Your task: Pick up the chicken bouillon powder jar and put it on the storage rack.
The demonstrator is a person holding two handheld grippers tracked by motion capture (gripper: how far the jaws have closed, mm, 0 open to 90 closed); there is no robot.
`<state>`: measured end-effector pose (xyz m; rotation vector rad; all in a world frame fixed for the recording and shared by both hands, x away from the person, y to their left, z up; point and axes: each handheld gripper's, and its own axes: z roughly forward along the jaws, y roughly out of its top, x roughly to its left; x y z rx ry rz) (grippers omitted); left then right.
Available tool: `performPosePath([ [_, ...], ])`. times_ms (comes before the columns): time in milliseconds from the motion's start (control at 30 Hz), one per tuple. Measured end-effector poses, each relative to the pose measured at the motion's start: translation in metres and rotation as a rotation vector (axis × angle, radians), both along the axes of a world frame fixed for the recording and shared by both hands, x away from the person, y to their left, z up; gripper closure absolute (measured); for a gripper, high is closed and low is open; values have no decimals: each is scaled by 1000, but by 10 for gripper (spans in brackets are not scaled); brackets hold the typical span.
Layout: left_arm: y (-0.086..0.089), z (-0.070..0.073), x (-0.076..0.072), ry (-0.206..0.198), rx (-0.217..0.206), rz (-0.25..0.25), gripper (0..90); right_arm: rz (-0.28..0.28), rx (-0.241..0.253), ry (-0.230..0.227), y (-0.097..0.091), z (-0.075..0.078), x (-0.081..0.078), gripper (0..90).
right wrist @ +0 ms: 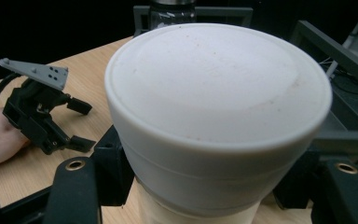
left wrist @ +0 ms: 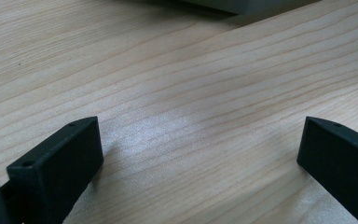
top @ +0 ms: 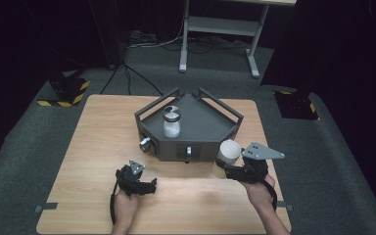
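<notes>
From the high view, your right hand [top: 258, 192] comes in at the lower right of the wooden table [top: 93, 147], wrist angled toward the centre, and your right gripper [top: 227, 169] points left and slightly forward with its grey plate riding on top. Its jaws are clamped on a white-lidded jar [top: 226, 155], which stands upright just beside the front right corner of the dark grey tray stand [top: 210, 129]; whether the jar touches the stand cannot be told. A second jar with a black-and-white lid [top: 172, 122] stands on the stand's top deck. Your left hand [top: 126, 205] lies low at the near edge, and your left gripper [top: 147, 185] points to the right across the table, well apart from the jar.

In the left gripper view, your left gripper [left wrist: 200, 144] looks down along bare wood [left wrist: 177, 70]; its two black jaws stand wide apart with nothing between them.

In the right gripper view, the white-lidded jar [right wrist: 216, 116] sits very close to the lens, its broad lid uppermost and its paler body below, and your right gripper [right wrist: 205, 186] presses on that body from both sides. Beyond it, at the left, your left gripper [right wrist: 81, 126] rests on the table with your left hand [right wrist: 0, 140] behind it, jaws parted. The stand's rails [right wrist: 335, 51] rise behind the jar.
</notes>
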<state>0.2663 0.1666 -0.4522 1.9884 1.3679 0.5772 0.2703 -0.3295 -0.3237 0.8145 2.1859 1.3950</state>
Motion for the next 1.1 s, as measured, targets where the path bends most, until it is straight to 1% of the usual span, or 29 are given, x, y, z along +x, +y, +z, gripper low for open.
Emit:
performPosePath([
  [100, 0, 0, 0, 0, 0, 0, 1, 9, -6, -5, 5, 9, 6, 354],
  [300, 0, 0, 0, 0, 0, 0, 1, 8, -10, -13, 12, 22, 17, 354],
  [467, 0, 0, 0, 0, 0, 0, 1, 0, -6, -13, 18, 31, 28, 354],
  [700, 0, 0, 0, 0, 0, 0, 1, -17, -12, -28, 30, 43, 45, 354],
  [767, 0, 0, 0, 0, 0, 0, 1, -27, -1, -27, 34, 45, 52, 354],
  [833, 0, 0, 0, 0, 0, 0, 1, -36, -2, -25, 37, 47, 57, 353],
  [967, 0, 0, 0, 0, 0, 0, 1, -64, -23, -23, 46, 49, 68, 353],
  [1100, 0, 0, 0, 0, 0, -1, 1, -91, -25, -21, 53, 49, 78, 353],
])
